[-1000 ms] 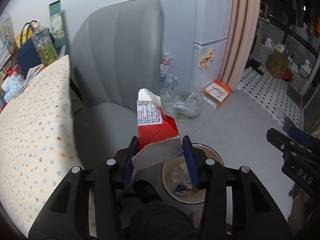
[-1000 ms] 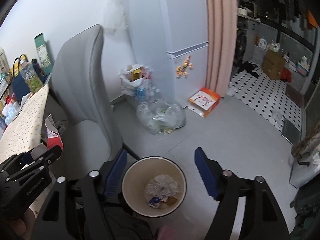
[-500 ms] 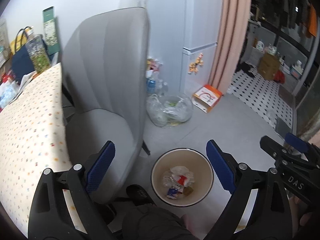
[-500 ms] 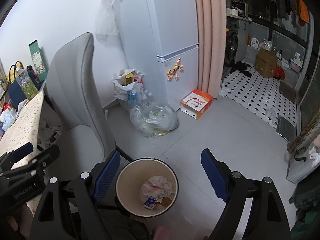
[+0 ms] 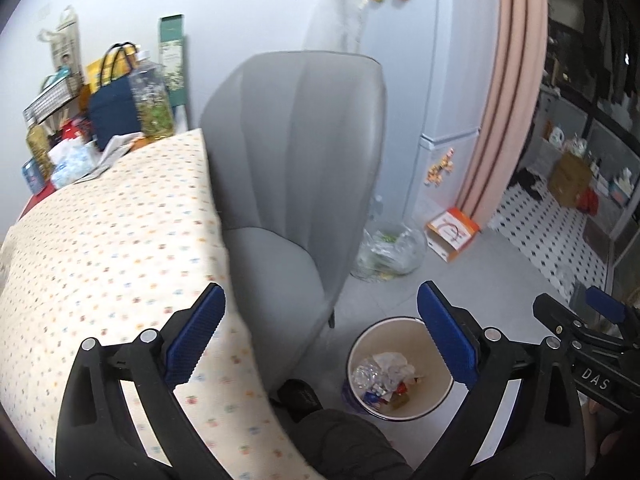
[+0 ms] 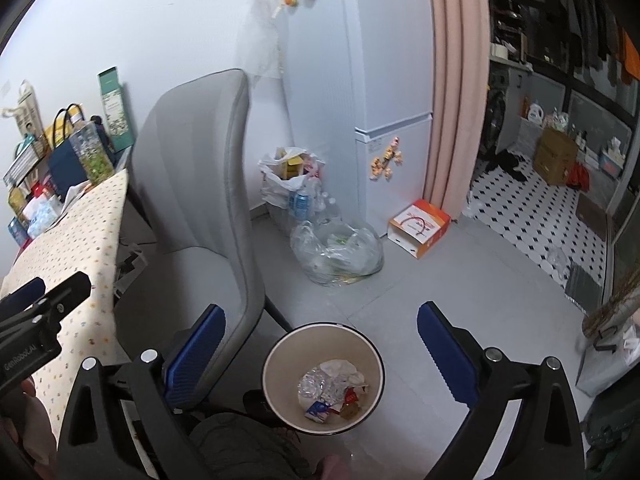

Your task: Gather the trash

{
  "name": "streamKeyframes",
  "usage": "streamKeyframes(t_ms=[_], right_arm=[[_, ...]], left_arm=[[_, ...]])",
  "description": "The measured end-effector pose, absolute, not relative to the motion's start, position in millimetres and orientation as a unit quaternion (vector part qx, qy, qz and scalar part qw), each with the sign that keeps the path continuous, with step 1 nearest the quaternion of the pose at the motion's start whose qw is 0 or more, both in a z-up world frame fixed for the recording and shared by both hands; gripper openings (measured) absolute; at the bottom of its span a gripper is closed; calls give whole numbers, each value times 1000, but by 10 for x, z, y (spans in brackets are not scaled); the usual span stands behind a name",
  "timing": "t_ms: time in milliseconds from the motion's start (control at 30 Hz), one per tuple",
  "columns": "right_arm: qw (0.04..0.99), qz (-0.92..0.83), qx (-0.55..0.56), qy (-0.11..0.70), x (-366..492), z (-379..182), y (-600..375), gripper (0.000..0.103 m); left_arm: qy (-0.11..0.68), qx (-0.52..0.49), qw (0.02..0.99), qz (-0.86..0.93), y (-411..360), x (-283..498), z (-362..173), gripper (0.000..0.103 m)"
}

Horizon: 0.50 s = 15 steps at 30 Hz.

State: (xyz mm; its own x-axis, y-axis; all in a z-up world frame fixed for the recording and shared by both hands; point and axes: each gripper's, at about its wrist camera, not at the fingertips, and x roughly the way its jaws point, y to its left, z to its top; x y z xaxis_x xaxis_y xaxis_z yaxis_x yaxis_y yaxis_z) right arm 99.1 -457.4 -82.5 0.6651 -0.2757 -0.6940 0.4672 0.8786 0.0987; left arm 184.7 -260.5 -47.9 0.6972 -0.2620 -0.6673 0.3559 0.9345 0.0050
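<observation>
At left, a worktop (image 5: 100, 248) under a dotted cloth carries bags and packets along its far edge. Just beside it stands a grey chair (image 5: 296, 152). The left hand-held gripper (image 5: 320, 334) hangs released above the cloth's edge and the floor, its blue pads having just spread apart, with nothing between them. On the grey floor in front of the chair sits a round waste bin (image 6: 276, 364), and the collected trash (image 6: 332, 386), crumpled wrappers, clear plastic and a small red-and-blue carton, lies in its bottom. The right hand-held gripper (image 6: 322, 344) hovers over the bin, also released and empty after its jaws have just been widening. Farther back, a clear plastic bag (image 6: 336, 250) rests against a white refrigerator (image 6: 392, 100), with an orange-and-white box (image 6: 420, 228) beside a pink curtain (image 6: 456, 80) at right.
</observation>
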Motion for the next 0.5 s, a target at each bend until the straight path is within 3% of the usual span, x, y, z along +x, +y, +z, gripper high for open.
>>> streamKeyframes(t_ms=[500], right_arm=[[929, -151, 80, 329, 1052, -287, -3525, 95]], left_arm=[[306, 4, 945, -111, -1462, 1674, -84, 97]])
